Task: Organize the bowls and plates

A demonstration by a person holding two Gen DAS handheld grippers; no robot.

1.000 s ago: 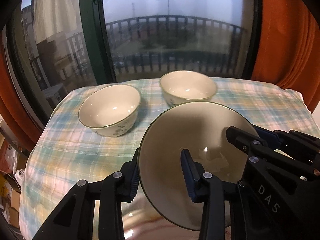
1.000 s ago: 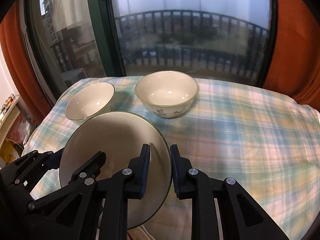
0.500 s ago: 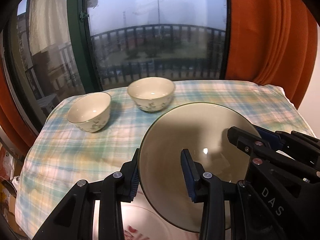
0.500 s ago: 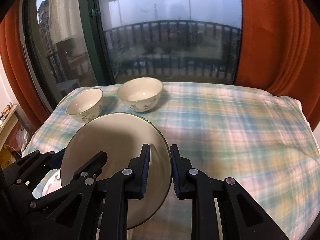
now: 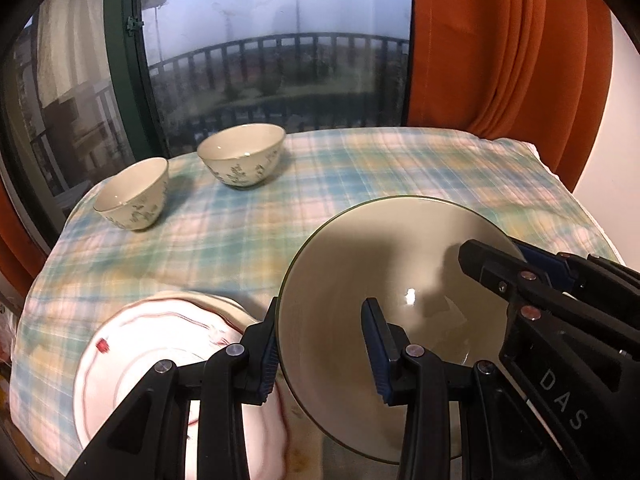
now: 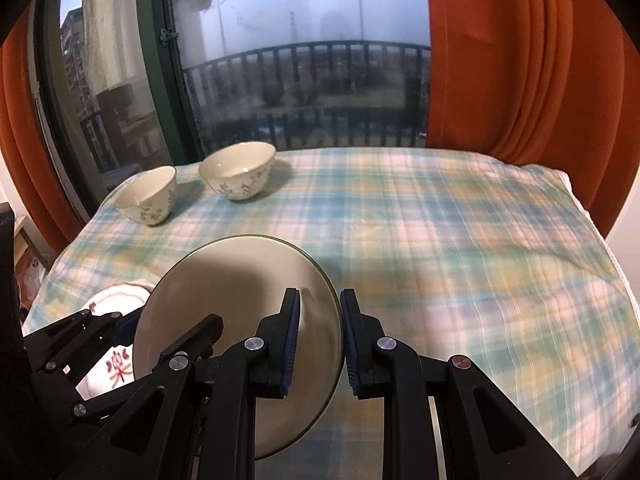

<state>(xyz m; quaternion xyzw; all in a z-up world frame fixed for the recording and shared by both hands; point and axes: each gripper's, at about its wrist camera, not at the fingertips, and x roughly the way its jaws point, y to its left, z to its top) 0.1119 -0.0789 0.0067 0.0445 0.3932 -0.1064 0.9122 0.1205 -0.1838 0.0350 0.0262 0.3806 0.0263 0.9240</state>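
Pulled back from bowls [image 5: 240, 162]; white plate [image 5: 160, 360] now below-left. Both jaws clenched on opposite rims of tilted plate [image 5: 380, 300]: left gripper [image 5: 324, 354], right gripper [image 6: 319, 344].

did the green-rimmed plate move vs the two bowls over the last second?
Yes. The plate, clamped by both grippers, has pulled back from the two bowls, toward the near table edge, now above a red-patterned plate.

- i see a home room: plaid tablecloth [image 6: 440, 240] on the table, orange curtains [image 6: 500, 80]
- balcony door [image 5: 132, 80] and railing [image 5: 280, 52] outside; floral bowls [image 5: 244, 156] laid out
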